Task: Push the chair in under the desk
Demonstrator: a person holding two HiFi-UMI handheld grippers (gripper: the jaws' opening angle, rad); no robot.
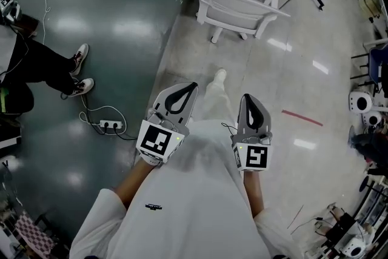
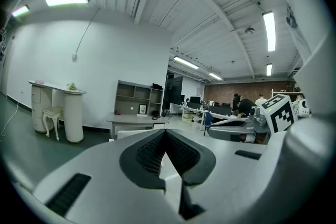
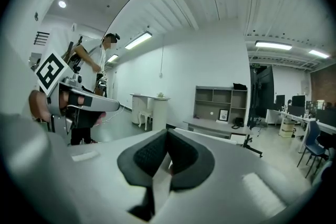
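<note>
The left gripper (image 1: 191, 88) and right gripper (image 1: 247, 99) have jaws closed, holding nothing; the chair (image 1: 233, 2) stands well apart.

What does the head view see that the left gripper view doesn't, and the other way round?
Only the head view shows a power strip with its cable on the floor and another person's shoes. Only the left gripper view shows the ceiling lights and a shelf unit against the far wall. Both show the left tool and the right tool, each shut with nothing in it.
</note>
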